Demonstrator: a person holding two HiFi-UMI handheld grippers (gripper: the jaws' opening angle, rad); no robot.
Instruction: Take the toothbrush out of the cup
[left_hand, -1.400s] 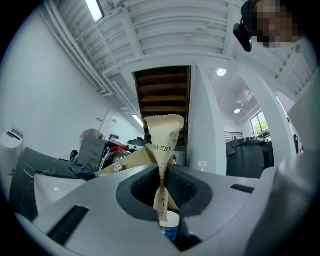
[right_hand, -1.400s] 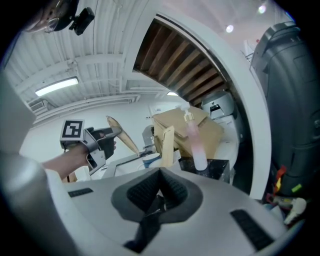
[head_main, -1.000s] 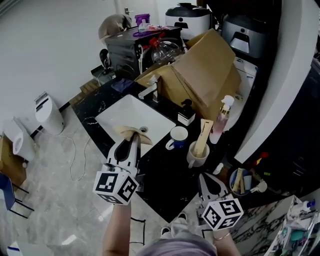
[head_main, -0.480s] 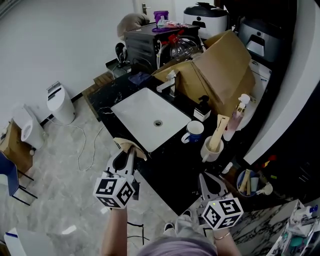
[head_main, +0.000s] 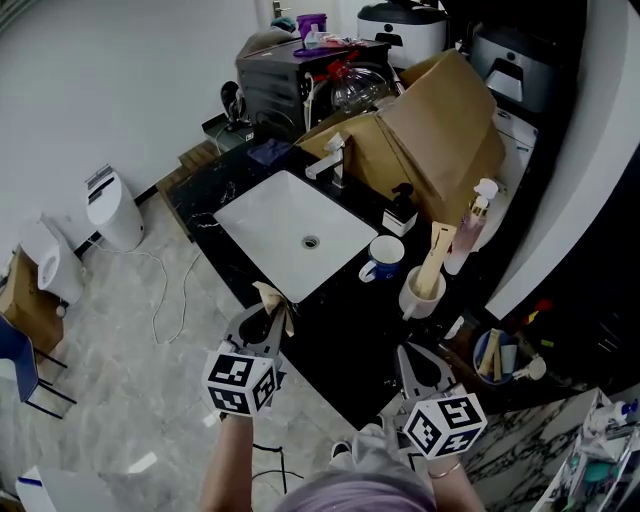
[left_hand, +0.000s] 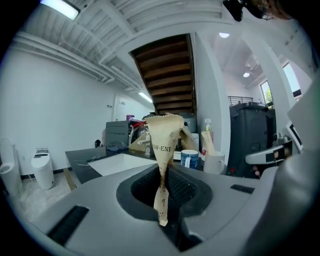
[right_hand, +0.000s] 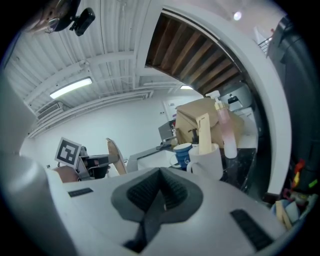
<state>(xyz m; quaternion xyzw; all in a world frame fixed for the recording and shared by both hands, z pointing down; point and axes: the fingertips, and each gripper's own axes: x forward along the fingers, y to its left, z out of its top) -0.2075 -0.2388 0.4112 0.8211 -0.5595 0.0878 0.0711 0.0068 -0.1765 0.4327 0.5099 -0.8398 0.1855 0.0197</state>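
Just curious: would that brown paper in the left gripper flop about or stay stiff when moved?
Probably floppy: the paper is pinched thin in the left gripper and fans out crumpled above it. Likely very light too, since so small a pinch holds it upright.

Tan kraft-paper-wrapped toothbrush packet (left_hand: 162, 142), print "GH-END" legible: pinched between jaws of left gripper (left_hand: 165, 182), upright, flared wide end up, narrow crumpled end down between pads. White ceramic handled cup (head_main: 420, 298): upright, ahead of right gripper (head_main: 417, 362), well apart from left gripper, ahead and to its right. Second tan paper-wrapped packet (head_main: 437, 255) stands in cup, leaning.
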